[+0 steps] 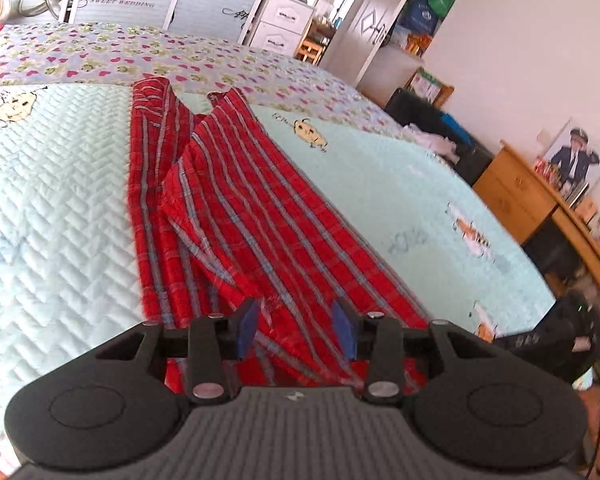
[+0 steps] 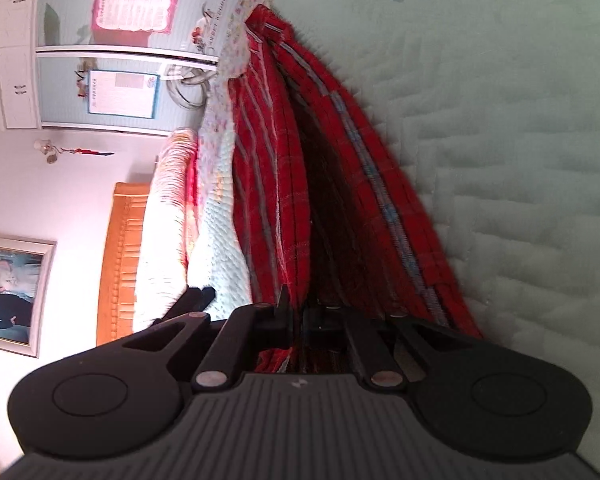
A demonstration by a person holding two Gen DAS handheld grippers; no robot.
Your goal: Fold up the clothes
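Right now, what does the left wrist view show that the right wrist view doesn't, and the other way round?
Only the left wrist view shows the left gripper open above the red plaid garment, a wooden desk and white drawers.

Only the right wrist view shows the right gripper shut on the garment's gathered edge, plus the orange headboard and a framed picture.

Both show the garment on the pale green quilt and the wardrobe doors.

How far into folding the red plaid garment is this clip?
Early to midway. Done: the red plaid garment lies lengthwise on the bed quilt, its legs partly overlapped. In hand: the right claw is shut on its near edge; the left claw hangs open above it. Left: the crosswise folds.
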